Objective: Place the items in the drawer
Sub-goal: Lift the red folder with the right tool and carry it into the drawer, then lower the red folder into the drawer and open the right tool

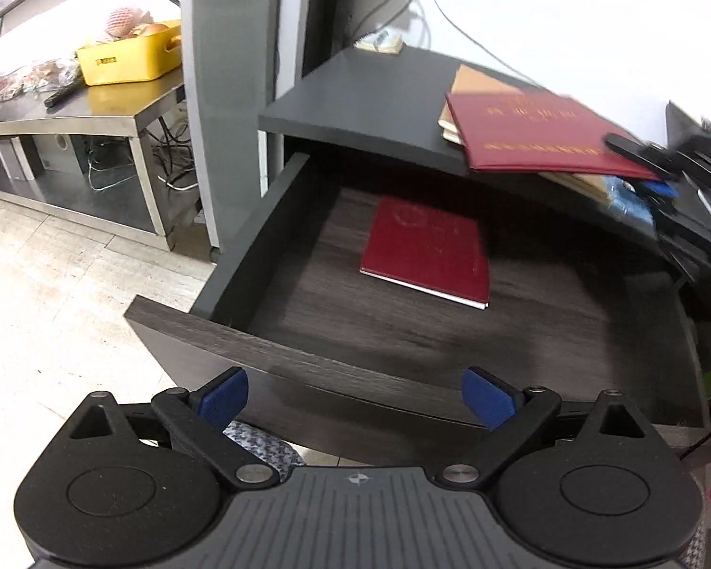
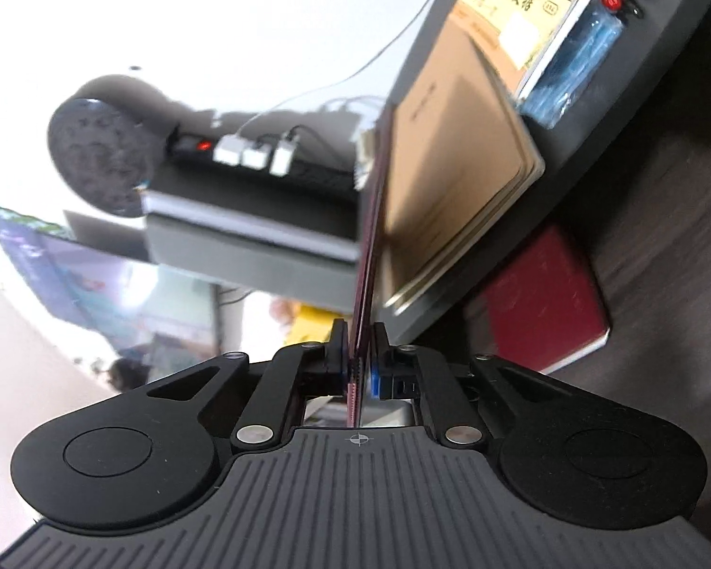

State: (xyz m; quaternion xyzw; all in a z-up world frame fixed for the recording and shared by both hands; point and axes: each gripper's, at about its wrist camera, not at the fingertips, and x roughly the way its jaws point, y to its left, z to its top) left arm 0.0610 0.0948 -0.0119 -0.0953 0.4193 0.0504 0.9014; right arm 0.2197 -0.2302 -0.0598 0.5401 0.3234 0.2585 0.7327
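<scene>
dark cabinet top (image 1: 365, 95), open drawer (image 1: 308, 360) below already holding one red booklet (image 1: 426, 251); right gripper (image 2: 359, 355) pinches red certificate folder (image 1: 535, 133) by its near-right edge above the top, left gripper (image 1: 355, 396) spread empty; thin grip, folder may pivot or catch tan notebooks (image 2: 450, 199).

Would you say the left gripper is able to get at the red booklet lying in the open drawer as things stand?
Probably yes. The left gripper is open and empty, just outside the drawer front. The red booklet lies flat and uncovered on the drawer floor; the held red folder hangs above, further right.
</scene>
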